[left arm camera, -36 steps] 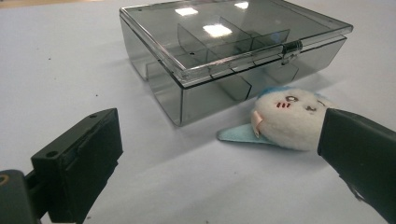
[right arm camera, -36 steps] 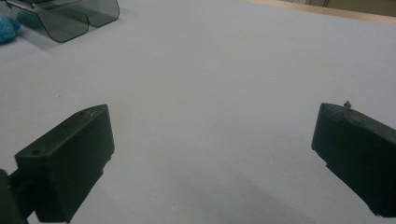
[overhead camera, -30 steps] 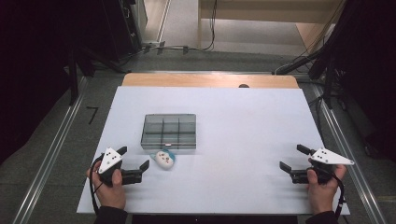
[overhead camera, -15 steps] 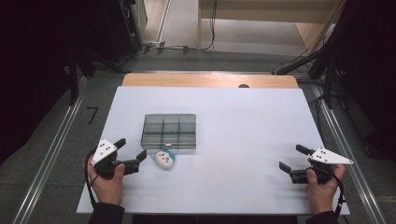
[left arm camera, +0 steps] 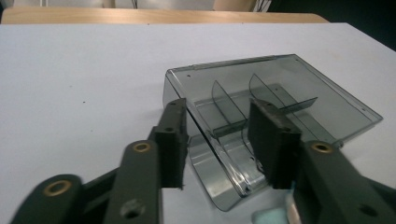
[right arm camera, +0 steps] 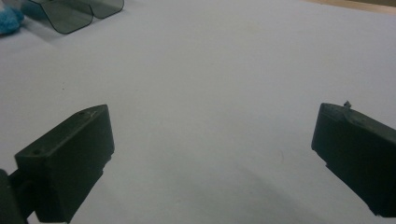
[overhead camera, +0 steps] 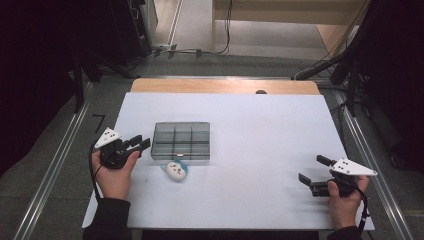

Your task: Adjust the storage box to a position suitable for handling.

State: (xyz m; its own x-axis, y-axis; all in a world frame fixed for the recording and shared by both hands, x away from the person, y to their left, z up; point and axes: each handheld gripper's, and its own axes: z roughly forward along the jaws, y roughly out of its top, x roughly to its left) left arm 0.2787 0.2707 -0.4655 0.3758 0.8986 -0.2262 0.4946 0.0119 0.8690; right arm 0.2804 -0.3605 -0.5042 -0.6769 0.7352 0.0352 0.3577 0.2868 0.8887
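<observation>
A shallow, smoke-grey transparent plastic organiser box [overhead camera: 180,141] lies flat left of the middle of the white table [overhead camera: 260,135]. Dividers split it into 6 compartments, 3 across and 2 deep, and the ones that can be seen into hold nothing. Just in front of its near edge, close to it, lies a small white and light-blue soft toy [overhead camera: 175,170] with a face on it; whether the two touch cannot be told.

The left gripper [overhead camera: 138,145] hovers at the box's left end, pointing at it. Its jaws have just been closing and now stand part-way together. In the left gripper view the box's near corner [left arm camera: 219,154] shows between them, but the pads press on nothing.

The right gripper [overhead camera: 314,169] sits near the table's right edge, well apart from the box, jaws spread wide over bare table.
</observation>
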